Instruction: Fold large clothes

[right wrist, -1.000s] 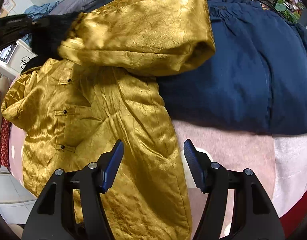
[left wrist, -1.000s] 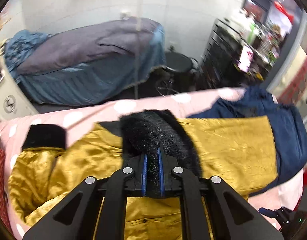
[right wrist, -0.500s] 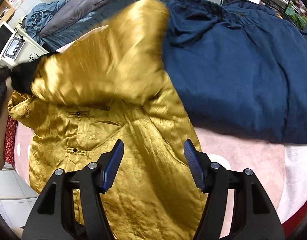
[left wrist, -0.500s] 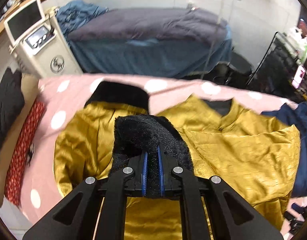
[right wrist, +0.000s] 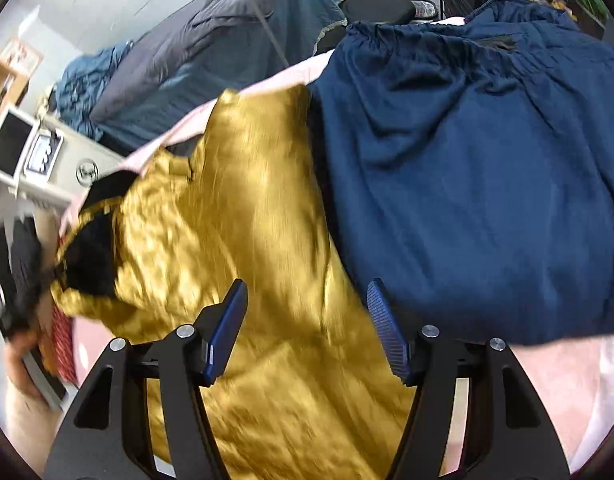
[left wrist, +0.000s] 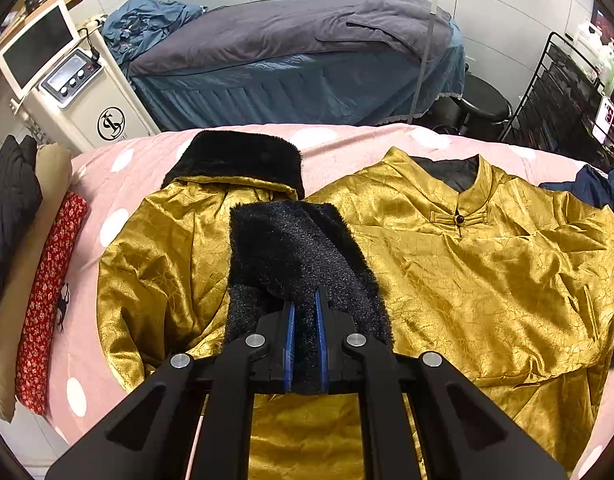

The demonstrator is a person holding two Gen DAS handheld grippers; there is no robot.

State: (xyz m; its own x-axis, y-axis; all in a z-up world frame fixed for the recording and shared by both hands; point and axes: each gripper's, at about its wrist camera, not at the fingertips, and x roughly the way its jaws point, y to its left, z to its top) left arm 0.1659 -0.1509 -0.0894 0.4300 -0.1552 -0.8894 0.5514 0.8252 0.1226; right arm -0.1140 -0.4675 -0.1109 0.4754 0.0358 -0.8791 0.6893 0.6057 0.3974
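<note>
In the left wrist view, a gold satin jacket (left wrist: 487, 280) is seen spread front-up on a pink polka-dot bed (left wrist: 119, 168), its mandarin collar and a knot button shown sharply. One sleeve ends in a black fur cuff (left wrist: 239, 158) lying flat at the far side of the bed. A second black fur cuff (left wrist: 295, 256) is clamped in the left tool (left wrist: 305, 344), whose blue pads are closed tight on the pile, and it is held over the jacket's front. A white machine with a screen (left wrist: 71, 92) and a treatment bed draped in blue (left wrist: 291, 60) are seen behind.

In the right wrist view, blurred by motion, a navy garment (right wrist: 467, 160) is shown lying beside the jacket (right wrist: 247, 240), touching its edge; only a corner of it appears in the other view. The right tool (right wrist: 305, 330) is held wide apart above the gold fabric, with nothing gripped.
</note>
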